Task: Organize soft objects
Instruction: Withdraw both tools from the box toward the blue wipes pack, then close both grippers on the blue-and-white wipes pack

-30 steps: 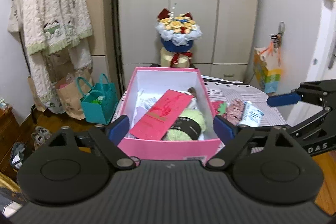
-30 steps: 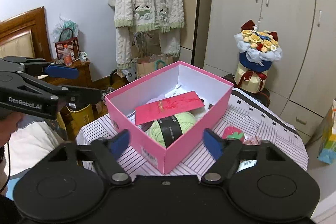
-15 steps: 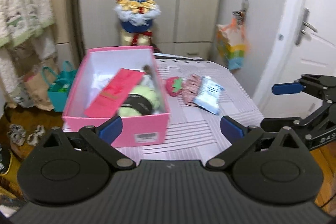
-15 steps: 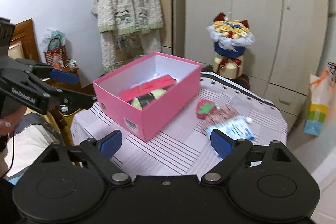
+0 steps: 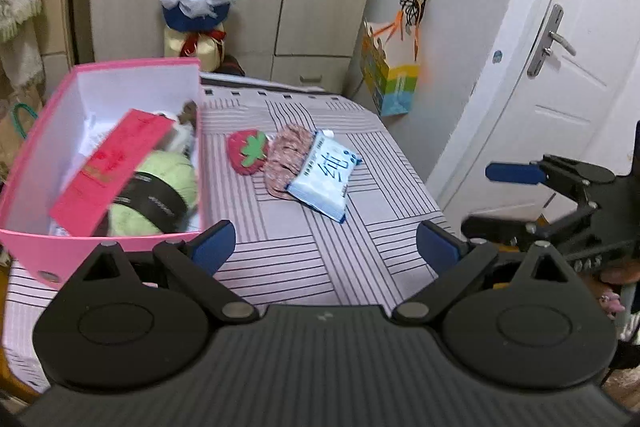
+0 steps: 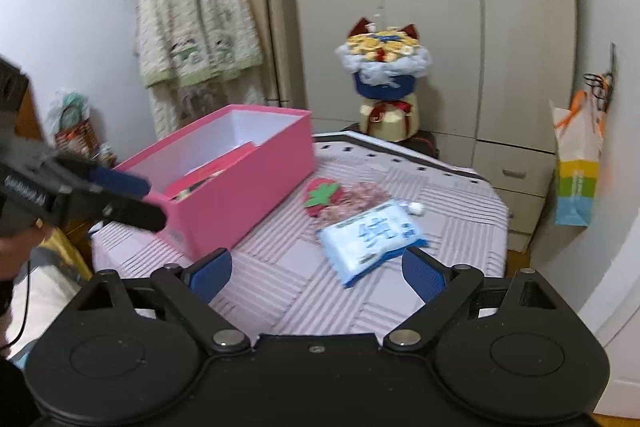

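Lying just right of the pink box (image 5: 120, 251) on the striped tablecloth (image 5: 320, 259), tissue pack (image 5: 324, 175), pink knit piece (image 5: 286, 159) and felt strawberry (image 5: 247, 151) look light, squashy; pinch mid-body; left gripper (image 5: 325, 247) slightly closing on nothing, right gripper (image 6: 316, 273) apart, empty.

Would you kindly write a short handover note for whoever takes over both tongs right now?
Left tongs: closing slightly from wide, nothing between them, low over the near part of the striped table.
Right tongs: open, empty, facing the tissue pack.
Done: green yarn ball and red envelope lie in the pink box.
Left: strawberry plush, pink knitted piece and tissue pack lie overlapping on the table, right of the box; likely box them next.
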Tool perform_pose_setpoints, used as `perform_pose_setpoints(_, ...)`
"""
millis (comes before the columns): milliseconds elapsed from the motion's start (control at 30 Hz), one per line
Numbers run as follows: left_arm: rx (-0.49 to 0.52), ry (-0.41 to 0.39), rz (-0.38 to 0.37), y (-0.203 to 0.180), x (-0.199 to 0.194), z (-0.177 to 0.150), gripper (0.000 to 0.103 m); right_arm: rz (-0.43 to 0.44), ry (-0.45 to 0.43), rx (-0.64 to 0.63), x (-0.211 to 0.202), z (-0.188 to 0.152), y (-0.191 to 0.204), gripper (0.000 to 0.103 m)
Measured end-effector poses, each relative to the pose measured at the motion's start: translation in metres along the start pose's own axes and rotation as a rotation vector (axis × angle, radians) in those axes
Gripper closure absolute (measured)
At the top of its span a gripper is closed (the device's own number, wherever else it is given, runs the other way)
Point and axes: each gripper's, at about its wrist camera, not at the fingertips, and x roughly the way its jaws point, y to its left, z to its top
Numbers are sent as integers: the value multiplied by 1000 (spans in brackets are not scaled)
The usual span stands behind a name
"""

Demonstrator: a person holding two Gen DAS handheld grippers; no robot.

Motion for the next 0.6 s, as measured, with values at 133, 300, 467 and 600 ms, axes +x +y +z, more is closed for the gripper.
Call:
perform_pose_setpoints(133,-12,11,-7,-4,25,0,10,-43,-34,22,17,-6,-25,9)
perform_pose_setpoints(300,-2,-64,90,-13,49,-5,11,-28,-74,24,41,-11,-47,9)
perform_pose_setpoints(467,-6,-123,149,-21,81,-5,11,37,-93,97,67,2,-71,10)
perform_pose_setpoints(600,-9,-139,203,-23,109,-7,11,9,-44,56,96,10,-79,10)
